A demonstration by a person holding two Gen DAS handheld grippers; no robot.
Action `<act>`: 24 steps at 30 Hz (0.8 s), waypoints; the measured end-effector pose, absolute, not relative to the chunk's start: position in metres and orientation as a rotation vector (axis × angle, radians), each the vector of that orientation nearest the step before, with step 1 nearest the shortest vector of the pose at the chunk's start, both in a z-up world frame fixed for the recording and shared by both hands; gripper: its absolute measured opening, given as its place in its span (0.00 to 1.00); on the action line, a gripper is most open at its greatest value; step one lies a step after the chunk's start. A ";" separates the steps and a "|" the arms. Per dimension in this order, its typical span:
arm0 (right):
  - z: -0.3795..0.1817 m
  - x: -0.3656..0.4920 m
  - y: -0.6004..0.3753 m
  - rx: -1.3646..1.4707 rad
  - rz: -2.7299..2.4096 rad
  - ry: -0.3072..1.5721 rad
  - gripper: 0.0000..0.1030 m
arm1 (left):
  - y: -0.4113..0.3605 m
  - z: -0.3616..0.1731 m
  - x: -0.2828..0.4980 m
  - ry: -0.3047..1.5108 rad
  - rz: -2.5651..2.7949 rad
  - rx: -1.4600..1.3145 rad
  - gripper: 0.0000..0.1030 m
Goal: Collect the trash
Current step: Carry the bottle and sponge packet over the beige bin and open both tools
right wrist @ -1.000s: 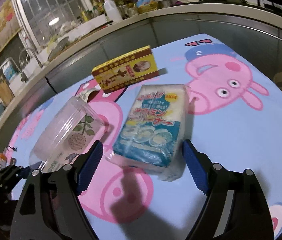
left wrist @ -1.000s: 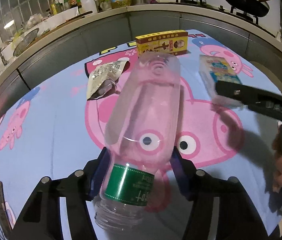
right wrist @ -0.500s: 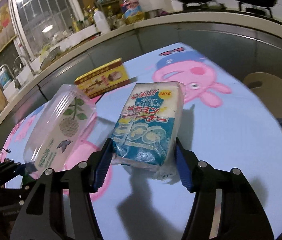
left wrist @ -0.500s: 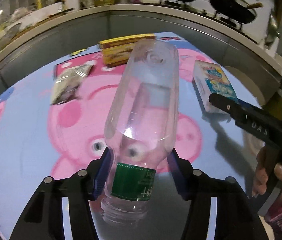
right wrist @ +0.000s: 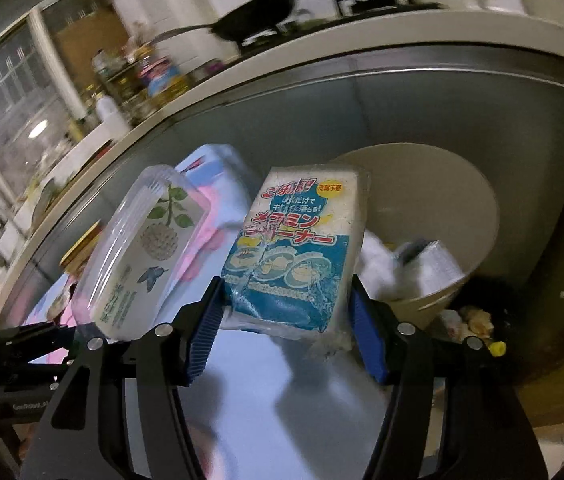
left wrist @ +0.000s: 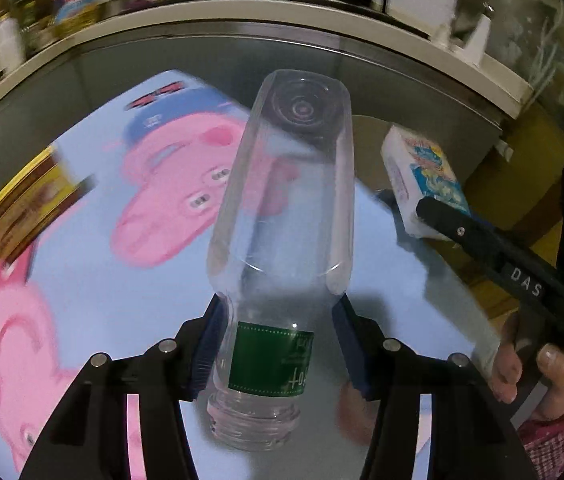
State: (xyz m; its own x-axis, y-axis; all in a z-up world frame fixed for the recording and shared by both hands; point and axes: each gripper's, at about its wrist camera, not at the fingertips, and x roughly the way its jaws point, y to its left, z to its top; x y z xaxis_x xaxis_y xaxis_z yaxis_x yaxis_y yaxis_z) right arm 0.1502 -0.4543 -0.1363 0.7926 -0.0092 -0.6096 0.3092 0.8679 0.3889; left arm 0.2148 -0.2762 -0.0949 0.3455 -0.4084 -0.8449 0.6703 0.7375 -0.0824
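Clear bottle (left wrist: pixel 282 216), green label; blue-printed packet (right wrist: pixel 298 256)

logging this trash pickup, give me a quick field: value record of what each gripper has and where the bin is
left gripper: shut on clear plastic bottle, held near its neck, base pointing away
right gripper: shut on blue sponge packet
trash bin: beige, just beyond the packet, some trash already inside
tablecloth: cartoon pig print, below the bottle
left on table: yellow box, at left edge
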 end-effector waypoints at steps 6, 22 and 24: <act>-0.144 0.154 -0.515 0.558 -0.244 0.636 0.59 | -0.362 -0.093 0.227 0.994 -0.793 0.410 0.53; -0.154 0.146 -0.533 0.626 -0.297 0.596 0.69 | -0.344 -0.073 0.226 0.838 -0.678 0.430 0.81; -0.155 0.153 -0.528 0.598 -0.298 0.616 0.69 | -0.323 -0.076 0.225 0.849 -0.654 0.397 0.81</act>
